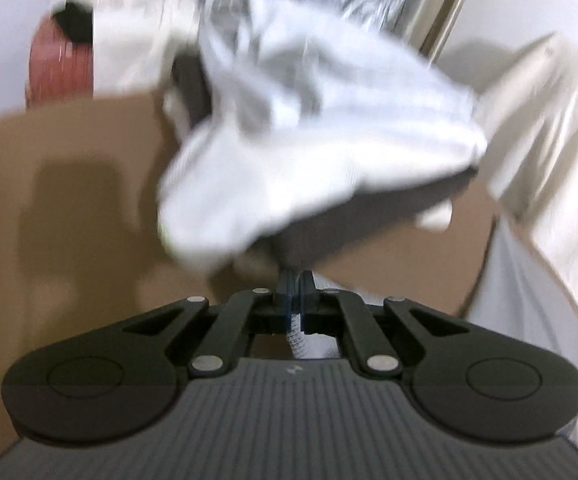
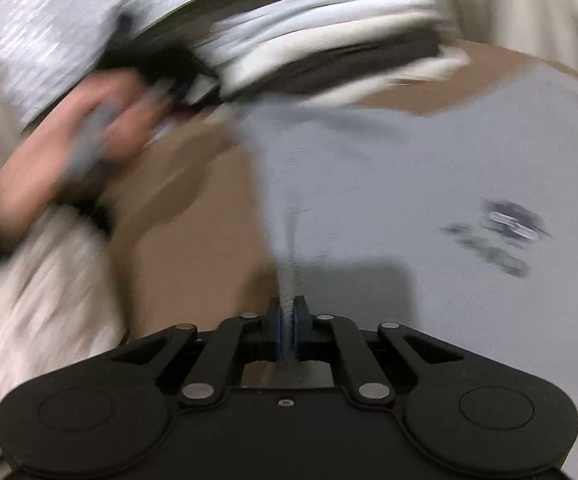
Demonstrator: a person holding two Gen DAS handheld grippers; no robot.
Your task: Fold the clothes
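Note:
A pale grey garment (image 1: 313,128) billows in the air over the brown table (image 1: 69,184), badly blurred. My left gripper (image 1: 296,280) is shut on an edge of it, with white fabric pinched between the jaws. In the right wrist view the same grey garment (image 2: 429,184) spreads across the table (image 2: 193,232), with a dark print (image 2: 501,228) on it. My right gripper (image 2: 287,304) is shut on a fold of that cloth. A person's hand (image 2: 89,144) holds the left gripper at upper left of that view, blurred.
A cream sleeve (image 2: 29,300) and the person's cream top (image 1: 541,120) stand close on the right of the left view. A red-brown object (image 1: 61,68) and white wall lie beyond the table's far edge. Bare table lies to the left.

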